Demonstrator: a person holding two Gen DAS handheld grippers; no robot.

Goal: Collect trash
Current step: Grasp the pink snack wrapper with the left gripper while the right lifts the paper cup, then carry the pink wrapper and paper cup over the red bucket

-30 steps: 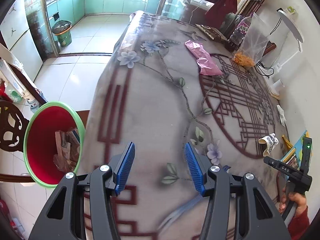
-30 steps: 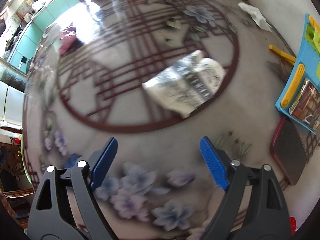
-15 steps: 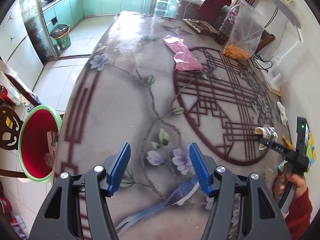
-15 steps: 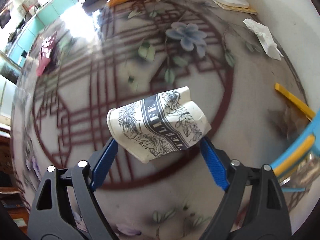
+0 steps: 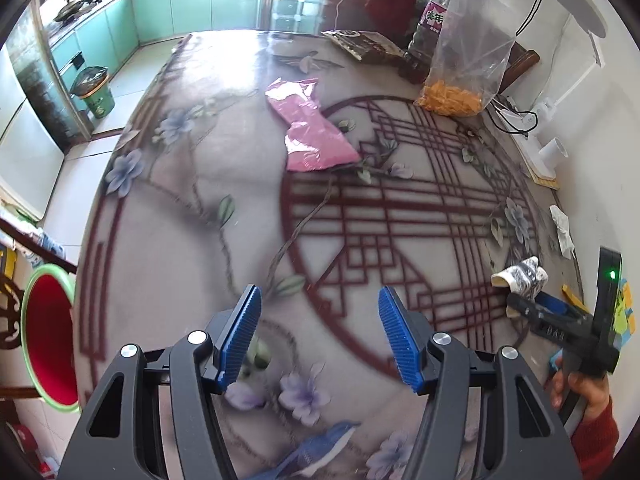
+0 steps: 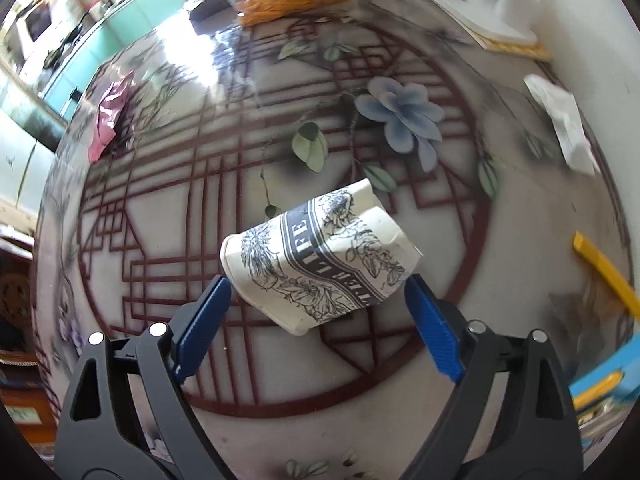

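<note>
A crushed white paper cup with dark flower print lies on its side on the patterned table. My right gripper hangs over it, jaws opening wide, one blue pad at each end of the cup and neither pressing it. The left wrist view shows the same cup at the far right, under the right gripper held by a hand. My left gripper is open and empty above the table's middle. A pink wrapper lies further ahead, and a crumpled white tissue sits near the wall.
A red bin with a green rim stands on the floor off the table's left edge. A clear bag of orange snacks, a bottle and a white lamp base crowd the far right. A yellow strip lies right of the cup.
My left gripper has moved right across the table, away from the bin, and its jaws stand wider. My right gripper has come over the cup, which now lies between its fingers.
</note>
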